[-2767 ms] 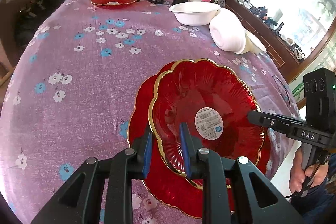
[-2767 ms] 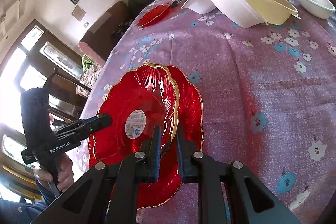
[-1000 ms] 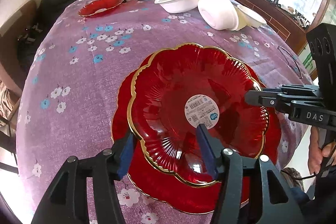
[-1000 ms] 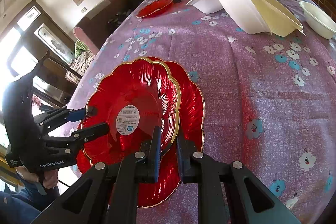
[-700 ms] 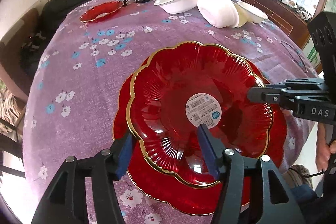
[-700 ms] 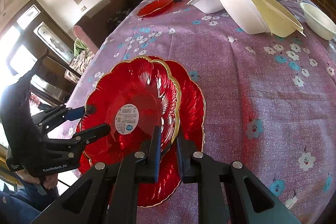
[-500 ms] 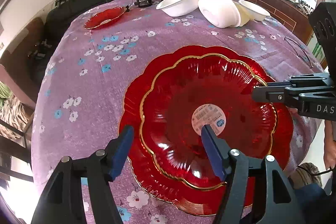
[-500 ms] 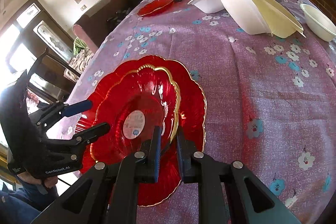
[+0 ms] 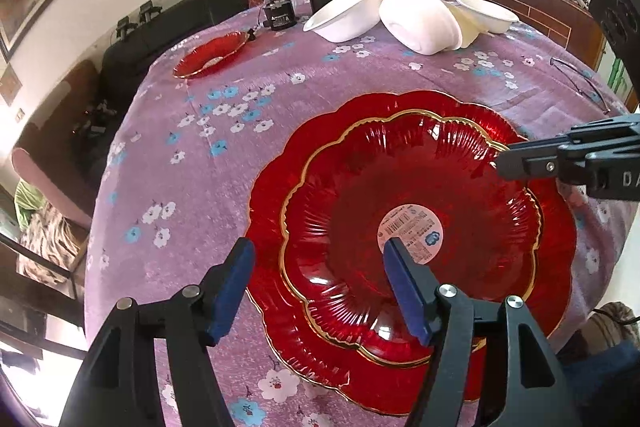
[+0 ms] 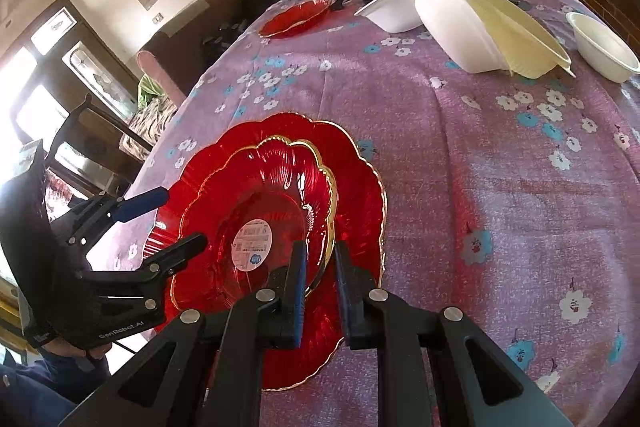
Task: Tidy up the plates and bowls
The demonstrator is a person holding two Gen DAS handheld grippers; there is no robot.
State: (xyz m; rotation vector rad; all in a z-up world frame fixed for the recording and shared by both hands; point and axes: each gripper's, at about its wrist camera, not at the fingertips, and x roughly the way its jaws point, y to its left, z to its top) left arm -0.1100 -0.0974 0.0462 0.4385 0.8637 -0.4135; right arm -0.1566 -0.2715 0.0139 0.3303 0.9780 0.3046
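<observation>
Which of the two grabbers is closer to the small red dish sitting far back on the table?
Neither clearly. Both the left gripper and the right gripper are at the stacked red plates on the near edge, far from the small red dish; the right is pinching the top plate's rim.

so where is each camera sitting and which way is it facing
Left wrist: on the left gripper, looking down over the stacked red plates toward the white bowls; its open fingers show, and the right gripper enters from the right.
Right wrist: on the right gripper, shut on the top plate's rim; the left gripper and a hand show left.
Shared: plates, bowls, purple tablecloth.
</observation>
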